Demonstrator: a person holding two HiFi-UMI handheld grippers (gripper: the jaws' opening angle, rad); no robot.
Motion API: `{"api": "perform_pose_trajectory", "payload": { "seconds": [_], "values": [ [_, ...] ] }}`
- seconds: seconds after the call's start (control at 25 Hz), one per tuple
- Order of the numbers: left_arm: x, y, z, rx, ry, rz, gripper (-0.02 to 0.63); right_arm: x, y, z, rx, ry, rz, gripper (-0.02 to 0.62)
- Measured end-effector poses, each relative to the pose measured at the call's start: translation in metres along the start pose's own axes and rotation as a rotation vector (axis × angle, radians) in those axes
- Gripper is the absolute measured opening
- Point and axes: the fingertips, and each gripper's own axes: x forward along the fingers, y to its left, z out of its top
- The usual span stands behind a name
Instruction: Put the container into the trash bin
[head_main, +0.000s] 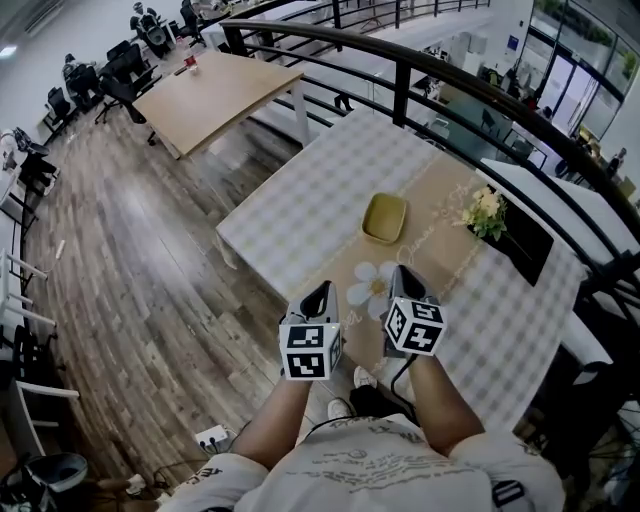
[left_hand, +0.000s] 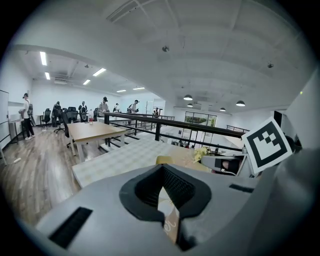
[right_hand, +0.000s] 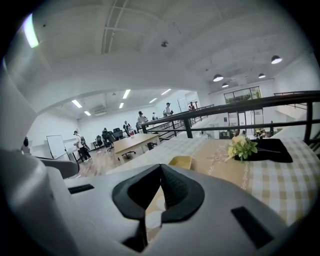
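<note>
A shallow yellow container lies on the checked tablecloth, on the tan runner in the middle. It also shows ahead of the jaws in the left gripper view, container, and in the right gripper view, container. My left gripper hovers at the table's near edge, short of the container, jaws closed on nothing. My right gripper is beside it, slightly closer to the container, also shut and empty. Neither touches the container.
A bunch of pale flowers lies by a black tray right of the container. A black railing runs behind the table. A wooden table stands far left. A round grey bin sits on the floor, bottom left.
</note>
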Motion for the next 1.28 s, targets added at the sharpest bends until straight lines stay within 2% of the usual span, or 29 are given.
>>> {"api": "perform_pose_trajectory", "payload": {
  "seconds": [0.44, 0.56, 0.68, 1.0, 1.28],
  "values": [
    [0.055, 0.000, -0.017, -0.001, 0.067, -0.006, 0.005, 0.099, -0.046, -0.025, 0.043, 0.076, -0.045, 0.005],
    [0.057, 0.009, -0.026, -0.007, 0.098, 0.014, 0.005, 0.121, -0.056, -0.035, 0.053, 0.094, -0.065, 0.076],
    [0.063, 0.022, -0.034, -0.011, 0.119, 0.036, 0.005, 0.145, -0.064, -0.046, 0.079, 0.110, -0.089, 0.097],
    [0.072, 0.048, -0.058, -0.015, 0.192, 0.079, 0.005, 0.194, -0.083, -0.074, 0.207, 0.164, -0.161, 0.115],
    [0.076, 0.051, -0.060, -0.001, 0.217, 0.081, 0.005, 0.208, -0.095, -0.089, 0.333, 0.204, -0.228, 0.118]
  ]
}}
